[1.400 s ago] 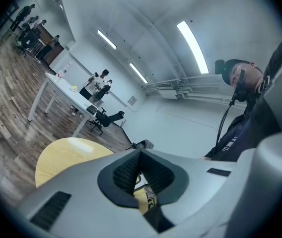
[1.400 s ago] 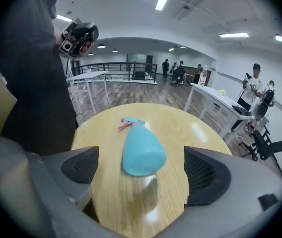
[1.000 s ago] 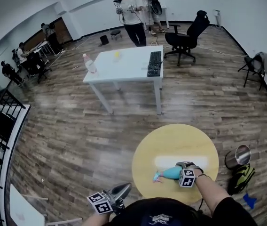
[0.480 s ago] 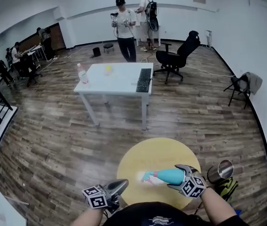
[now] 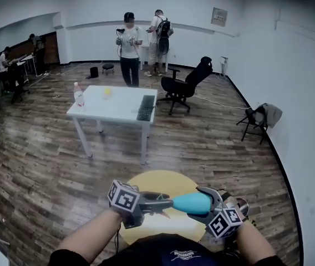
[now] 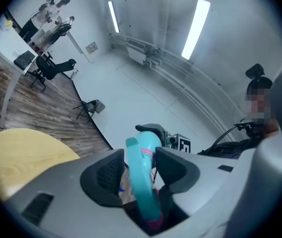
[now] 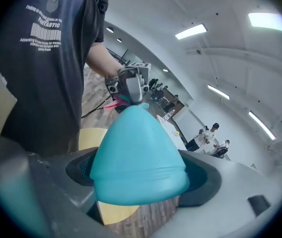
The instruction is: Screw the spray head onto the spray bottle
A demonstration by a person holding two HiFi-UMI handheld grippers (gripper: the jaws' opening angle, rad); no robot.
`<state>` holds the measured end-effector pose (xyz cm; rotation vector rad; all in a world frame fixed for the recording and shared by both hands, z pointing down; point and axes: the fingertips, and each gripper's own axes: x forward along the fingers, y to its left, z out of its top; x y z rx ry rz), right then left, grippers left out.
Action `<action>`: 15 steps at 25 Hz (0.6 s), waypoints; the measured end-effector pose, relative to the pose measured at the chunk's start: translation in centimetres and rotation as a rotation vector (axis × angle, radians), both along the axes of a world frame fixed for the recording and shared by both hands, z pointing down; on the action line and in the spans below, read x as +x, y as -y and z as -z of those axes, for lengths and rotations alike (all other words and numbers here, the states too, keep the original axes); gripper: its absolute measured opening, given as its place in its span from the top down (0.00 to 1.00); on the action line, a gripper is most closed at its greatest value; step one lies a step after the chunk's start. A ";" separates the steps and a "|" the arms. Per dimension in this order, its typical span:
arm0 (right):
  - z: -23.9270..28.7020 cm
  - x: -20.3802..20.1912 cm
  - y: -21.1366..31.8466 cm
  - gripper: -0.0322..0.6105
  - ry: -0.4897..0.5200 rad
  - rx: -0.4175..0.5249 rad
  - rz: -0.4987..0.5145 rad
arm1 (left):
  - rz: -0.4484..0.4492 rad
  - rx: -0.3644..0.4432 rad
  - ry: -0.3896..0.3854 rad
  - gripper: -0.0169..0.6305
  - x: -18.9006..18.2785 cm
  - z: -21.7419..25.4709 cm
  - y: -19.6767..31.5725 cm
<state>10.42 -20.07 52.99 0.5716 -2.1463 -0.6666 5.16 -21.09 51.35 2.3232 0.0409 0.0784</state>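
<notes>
- My right gripper (image 7: pixel 142 176) is clamped across the wide base of the teal spray bottle (image 7: pixel 136 152), with a pad pressed on each side. These jaws have just been closing in a little on it.
- I hold the bottle roughly level in the air in front of my chest, its neck pointing toward my left gripper (image 6: pixel 140 176).
- My left jaws have just been opening. They now stand apart on either side of the spray head (image 6: pixel 141 152), with its teal trigger and pink collar between them. The pads lie close alongside it, but I see no squeeze on it.
- The spray head sits at the bottle's neck. I cannot tell whether it is threaded on.
- Below both grippers is the round yellow table (image 5: pixel 157 180), on a wood-plank floor.
- Farther off is a white table (image 5: pixel 116 100) with a black keyboard (image 5: pixel 146 108) and a clear bottle (image 5: pixel 79 95) on it.
- Beyond its right end is a black office chair (image 5: pixel 188 85).
- Two people (image 5: pixel 130 43) stand by the far wall.
</notes>
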 end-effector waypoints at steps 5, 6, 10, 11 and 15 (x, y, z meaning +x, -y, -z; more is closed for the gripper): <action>-0.1 -0.3 -1.0 0.23 0.101 -0.091 0.005 | -0.076 0.220 0.031 0.72 0.0 1.7 -2.1; -0.1 -0.5 -1.2 0.24 0.115 -0.111 0.014 | -0.094 0.293 0.075 0.72 0.0 1.9 -2.6; 0.1 -1.1 -0.9 0.24 0.109 -0.109 0.042 | -0.134 0.474 0.224 0.72 -0.4 2.0 -3.2; 0.1 -1.3 -0.8 0.24 0.104 -0.105 0.047 | -0.132 0.492 0.238 0.72 -0.6 2.0 -3.3; 0.4 -2.6 -0.5 0.24 0.117 -0.093 0.068 | -0.038 0.391 0.158 0.71 -1.9 2.3 -2.7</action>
